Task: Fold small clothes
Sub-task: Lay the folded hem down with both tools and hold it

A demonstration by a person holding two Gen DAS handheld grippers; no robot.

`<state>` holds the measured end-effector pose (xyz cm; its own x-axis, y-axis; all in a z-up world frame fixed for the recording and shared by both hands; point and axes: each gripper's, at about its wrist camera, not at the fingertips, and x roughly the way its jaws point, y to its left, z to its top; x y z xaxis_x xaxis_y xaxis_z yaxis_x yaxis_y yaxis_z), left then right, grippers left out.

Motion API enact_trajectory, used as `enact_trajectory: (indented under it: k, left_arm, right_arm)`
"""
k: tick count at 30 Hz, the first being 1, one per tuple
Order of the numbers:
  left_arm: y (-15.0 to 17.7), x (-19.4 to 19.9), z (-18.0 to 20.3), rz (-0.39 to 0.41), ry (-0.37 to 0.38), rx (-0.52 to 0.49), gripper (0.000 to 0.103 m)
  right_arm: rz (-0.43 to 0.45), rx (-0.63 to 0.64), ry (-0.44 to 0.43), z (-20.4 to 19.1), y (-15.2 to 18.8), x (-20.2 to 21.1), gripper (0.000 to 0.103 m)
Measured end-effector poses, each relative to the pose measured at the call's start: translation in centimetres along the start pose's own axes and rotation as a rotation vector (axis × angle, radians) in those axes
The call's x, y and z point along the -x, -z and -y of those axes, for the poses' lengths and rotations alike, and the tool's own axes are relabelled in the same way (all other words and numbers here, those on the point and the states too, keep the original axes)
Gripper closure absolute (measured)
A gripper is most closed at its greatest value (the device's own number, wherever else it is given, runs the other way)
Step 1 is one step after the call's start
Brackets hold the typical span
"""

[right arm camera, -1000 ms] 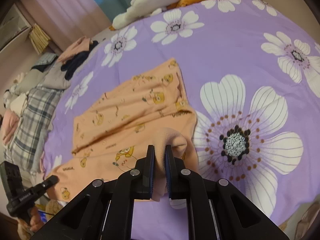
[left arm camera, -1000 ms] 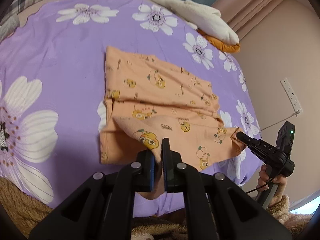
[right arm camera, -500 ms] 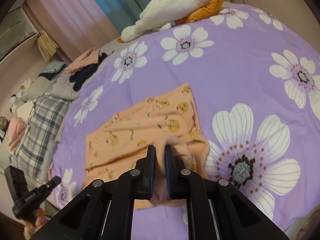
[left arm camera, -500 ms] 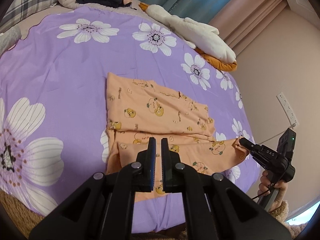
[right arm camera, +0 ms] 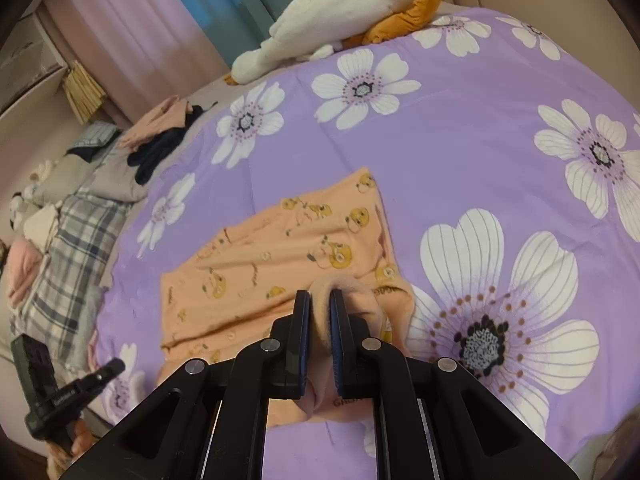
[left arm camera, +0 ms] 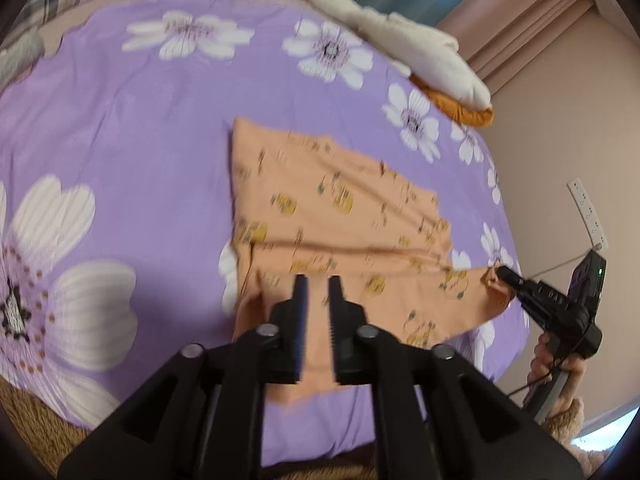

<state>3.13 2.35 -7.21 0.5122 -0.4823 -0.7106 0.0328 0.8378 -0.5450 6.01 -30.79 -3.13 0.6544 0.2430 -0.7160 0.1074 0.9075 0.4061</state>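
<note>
A small orange garment (left arm camera: 340, 216) with a yellow cartoon print lies on the purple flowered bedspread (left arm camera: 120, 112), its near part folded over. My left gripper (left arm camera: 318, 280) is open just above the garment's near edge, with nothing between its fingers. My right gripper (right arm camera: 320, 296) is shut on a fold of the orange garment (right arm camera: 280, 256) at its near right corner. In the left wrist view the right gripper (left arm camera: 502, 274) holds that corner pulled out to the right. The left gripper (right arm camera: 116, 368) shows at the lower left of the right wrist view.
A white and orange plush toy (right arm camera: 340, 8) lies at the far edge of the bed. Folded and loose clothes (right arm camera: 160, 136) and a plaid pillow (right arm camera: 68, 248) lie at the head end. A wall with a power strip (left arm camera: 588, 216) is to the right.
My left gripper has let go of the garment's edge and opened. The lifted flap has dropped onto the garment. My right gripper still holds its corner.
</note>
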Motion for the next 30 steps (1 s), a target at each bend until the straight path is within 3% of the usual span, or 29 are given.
enact_trajectory:
  k: [2,4,8,10,12,13,18,24,30]
  left_arm:
    - [1.0,-0.3,-0.4,-0.032,-0.004,-0.006,0.057]
    - [2.3,-0.9,-0.8,-0.073,0.001,-0.001,0.050]
    - [4.6,-2.8,-1.6,-0.172,0.029,0.058,0.051]
    - [5.3,-3.7,-1.5,-0.188,0.038,0.061,0.054]
    - [5.8,-4.9,-1.0,-0.216,0.014,0.046,0.089]
    - [5.7,-5.3,-0.9,-0.223,0.011,0.043,0.094]
    - [4.4,-3.8,-0.6,-0.150,0.052,0.078,0.097]
    - [0.8,-1.2,0.2,-0.079,0.176,0.113,0.097]
    - [-2.6,-2.1,1.2,-0.037,0.167,0.113,0.097]
  right_arm:
    - [-0.008,-0.005,0.002,0.2,0.3,-0.1,0.092]
    - [-0.014,-0.012,0.004,0.5,0.4,-0.1,0.092]
    - [-0.022,-0.025,0.008,0.9,0.9,-0.2,0.092]
    - [-0.028,-0.029,0.008,1.0,1.0,-0.3,0.092]
    - [-0.033,-0.032,0.008,1.1,1.2,-0.4,0.092]
    - [-0.034,-0.034,0.008,1.2,1.2,-0.4,0.092]
    - [-0.028,-0.037,-0.012,1.2,1.0,-0.2,0.092]
    - [-0.018,-0.038,-0.036,0.7,-0.4,-0.6,0.092]
    - [-0.031,-0.059,-0.059,0.6,-2.0,-2.0,0.092]
